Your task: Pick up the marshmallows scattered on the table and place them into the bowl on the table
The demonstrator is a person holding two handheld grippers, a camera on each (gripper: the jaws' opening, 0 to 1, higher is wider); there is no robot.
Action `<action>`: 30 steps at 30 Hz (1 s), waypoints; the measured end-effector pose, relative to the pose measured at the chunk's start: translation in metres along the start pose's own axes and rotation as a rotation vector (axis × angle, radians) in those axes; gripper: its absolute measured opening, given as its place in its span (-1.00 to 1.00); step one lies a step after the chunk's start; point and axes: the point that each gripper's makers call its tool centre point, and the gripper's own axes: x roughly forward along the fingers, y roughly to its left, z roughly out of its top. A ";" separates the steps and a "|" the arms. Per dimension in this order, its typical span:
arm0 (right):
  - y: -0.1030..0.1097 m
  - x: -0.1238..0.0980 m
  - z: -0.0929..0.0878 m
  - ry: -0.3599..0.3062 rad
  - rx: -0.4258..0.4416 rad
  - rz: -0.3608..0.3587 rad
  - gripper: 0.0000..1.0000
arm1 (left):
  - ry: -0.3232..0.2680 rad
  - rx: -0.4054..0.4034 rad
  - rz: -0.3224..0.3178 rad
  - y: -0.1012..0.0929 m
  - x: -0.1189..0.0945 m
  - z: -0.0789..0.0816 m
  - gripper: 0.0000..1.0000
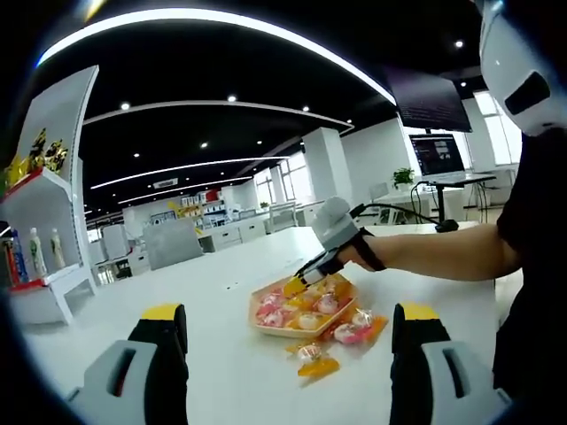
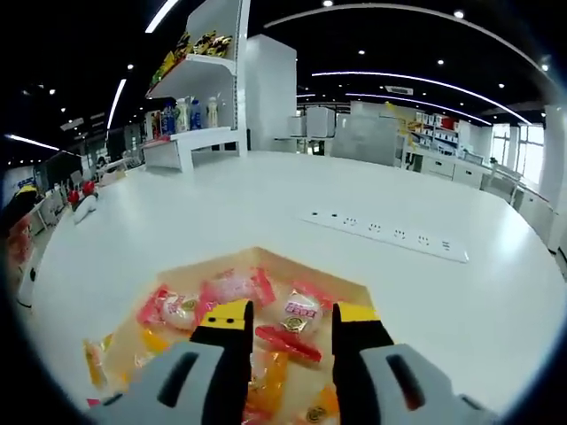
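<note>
My left gripper [image 1: 288, 341] is held back over the bare table [image 1: 213, 283], jaws spread wide with nothing between them. My right gripper [image 2: 291, 329] is over the bowl [image 2: 359, 285], jaws parted, a red wrapper lying across the gap below the tips; I cannot tell if it is pinched or already loose. The bowl is a shallow tan tray heaped with wrapped marshmallows [image 2: 299, 310], pink, white and orange. In the left gripper view the right gripper [image 1: 310, 273] sits at the bowl's far rim, and at least 2 marshmallows [image 1: 316, 359] lie on the table just beside the near rim. My guess: these are very light, soft and squashy, and the film wrappers are slick and crinkly, so a gentle pinch across the puffy middle should hold better than grabbing a twisted end. The bowl looks light enough to slide if bumped. A power strip [image 2: 390, 235] lies well apart behind it, shelves [image 2: 190, 133] far off; nothing blocks the strays.
</note>
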 end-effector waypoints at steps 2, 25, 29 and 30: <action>-0.003 -0.003 0.006 -0.034 -0.006 -0.013 -0.20 | 0.001 -0.003 -0.002 -0.001 0.000 0.000 0.91; 0.019 -0.123 0.029 -0.260 -0.060 -0.032 0.94 | 0.018 0.015 -0.016 -0.014 -0.005 -0.009 0.91; 0.024 -0.150 0.014 -0.258 -0.048 -0.032 0.94 | 0.021 0.014 -0.012 -0.015 -0.008 -0.013 0.91; 0.027 -0.160 0.011 -0.268 -0.035 -0.030 0.94 | 0.021 0.015 -0.012 -0.016 -0.009 -0.013 0.91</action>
